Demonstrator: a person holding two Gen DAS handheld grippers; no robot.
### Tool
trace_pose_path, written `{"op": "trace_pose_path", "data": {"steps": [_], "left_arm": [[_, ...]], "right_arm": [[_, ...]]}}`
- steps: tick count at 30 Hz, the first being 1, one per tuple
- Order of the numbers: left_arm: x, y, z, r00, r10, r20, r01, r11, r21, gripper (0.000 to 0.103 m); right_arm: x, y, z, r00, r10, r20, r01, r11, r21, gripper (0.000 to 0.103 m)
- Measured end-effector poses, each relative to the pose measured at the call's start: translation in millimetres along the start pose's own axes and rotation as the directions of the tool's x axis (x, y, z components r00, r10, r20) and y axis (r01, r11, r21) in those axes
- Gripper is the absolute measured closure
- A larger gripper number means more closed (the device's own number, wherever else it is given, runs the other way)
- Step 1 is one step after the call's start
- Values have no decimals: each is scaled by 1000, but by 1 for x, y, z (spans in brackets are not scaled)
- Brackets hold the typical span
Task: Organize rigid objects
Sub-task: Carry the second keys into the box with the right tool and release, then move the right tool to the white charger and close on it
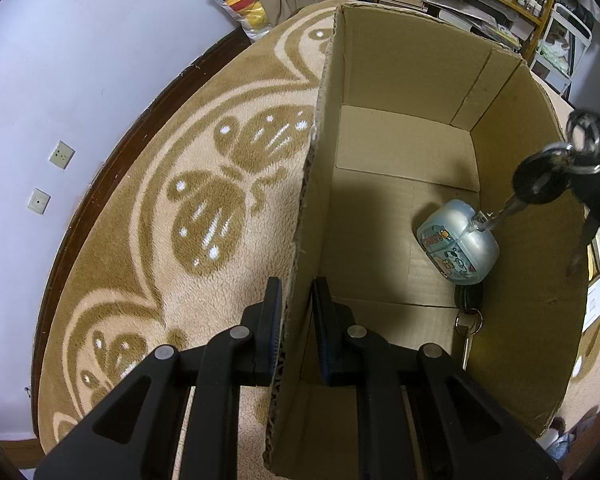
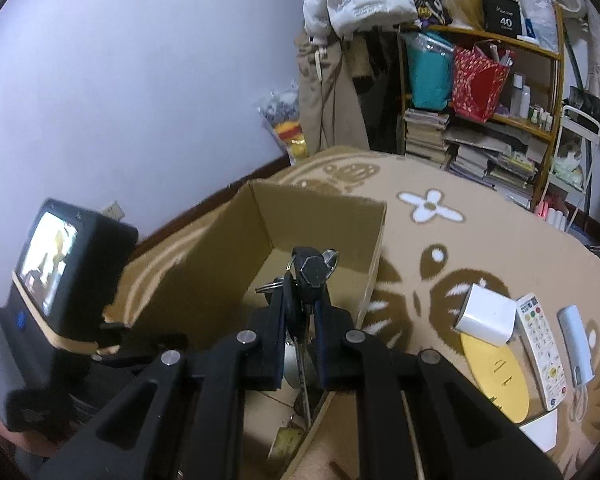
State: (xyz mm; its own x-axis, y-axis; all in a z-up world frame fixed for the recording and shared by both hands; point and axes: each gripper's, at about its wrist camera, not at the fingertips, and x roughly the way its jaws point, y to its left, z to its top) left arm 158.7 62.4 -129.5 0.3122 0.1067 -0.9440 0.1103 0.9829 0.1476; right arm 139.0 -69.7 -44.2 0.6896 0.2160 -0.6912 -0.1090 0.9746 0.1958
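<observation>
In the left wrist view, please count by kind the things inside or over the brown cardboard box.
Black-headed metal key bunches: 2 (one on brown cardboard box floor, one in right claw)
Pale blue plastic case with cartoon sticker: 1
Total: 3

Your left wrist camera sits close above the cardboard box (image 1: 512,184), at its left wall, facing steeply down into the interior toward the far wall. Your right wrist camera looks from the near edge of the box at a shallower downward angle, across the patterned blanket (image 2: 440,280) toward the bookshelf (image 2: 500,120). Both views share the box, the blanket and the bookshelf.
</observation>
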Motion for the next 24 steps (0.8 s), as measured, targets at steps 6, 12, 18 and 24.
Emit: {"op": "trace_pose_path", "data": {"steps": [6, 12, 18, 24], "left_arm": [[0, 1, 0, 1000, 5, 1, -5, 1000, 4, 89], [0, 1, 0, 1000, 4, 2, -4, 1000, 2, 89], [0, 2, 0, 1000, -1, 1, 1, 1000, -1, 88], [0, 2, 0, 1000, -1, 2, 1, 1000, -1, 88]], "right_arm": [[1, 0, -1, 999, -28, -26, 28, 1000, -1, 87], [-16, -7, 5, 999, -40, 14, 39, 999, 13, 71], [-25, -31, 7, 994, -97, 40, 94, 992, 86, 18], [-22, -63, 7, 985, -174, 7, 172, 977, 122, 3]]}}
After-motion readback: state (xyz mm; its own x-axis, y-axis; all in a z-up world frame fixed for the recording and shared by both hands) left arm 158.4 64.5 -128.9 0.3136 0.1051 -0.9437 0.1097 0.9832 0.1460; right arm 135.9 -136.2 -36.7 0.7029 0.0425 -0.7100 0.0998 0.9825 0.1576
